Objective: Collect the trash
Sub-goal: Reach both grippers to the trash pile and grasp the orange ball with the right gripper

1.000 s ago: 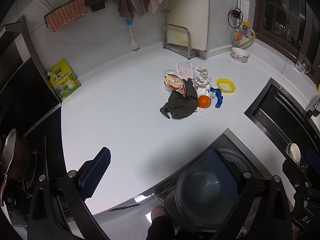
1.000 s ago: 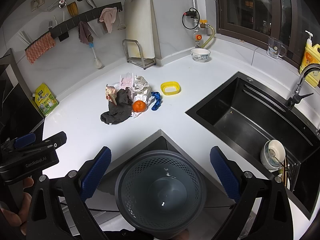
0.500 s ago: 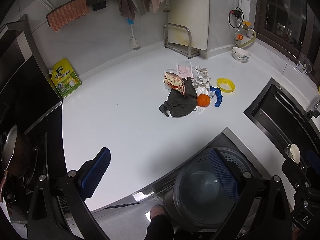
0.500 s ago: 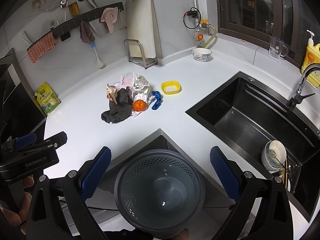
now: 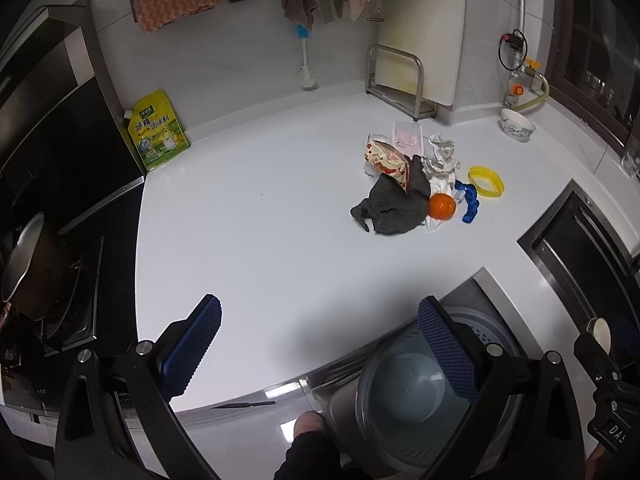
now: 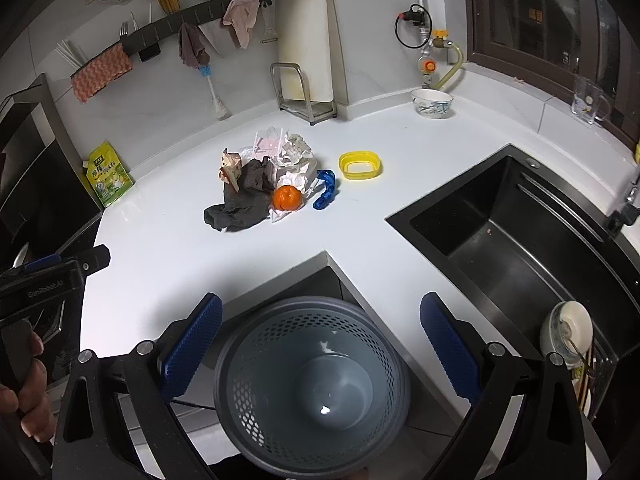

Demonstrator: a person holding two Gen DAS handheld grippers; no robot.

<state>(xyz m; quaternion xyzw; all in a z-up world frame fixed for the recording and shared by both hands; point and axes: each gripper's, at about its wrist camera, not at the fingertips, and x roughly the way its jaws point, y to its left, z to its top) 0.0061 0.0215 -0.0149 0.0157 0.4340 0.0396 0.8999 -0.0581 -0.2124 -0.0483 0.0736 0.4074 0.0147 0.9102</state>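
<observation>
Start of collection. We see the bin [image 6: 312, 384] below the surface [image 5: 260, 248] edge, its inside bare: nothing is collected yet. The whole trash pile [image 5: 416, 188] lies mid-surface, well apart from both tools: snack wrapper [image 5: 386, 160], grey rag [image 5: 394, 208], crumpled paper [image 5: 442, 156], orange [image 5: 442, 206], blue piece [image 5: 470, 202] and yellow ring [image 5: 486, 182], close together. The left tool [image 5: 320, 352] and right tool [image 6: 320, 344] hang spread wide, pinching nothing. We judge every pick and drop remains.
</observation>
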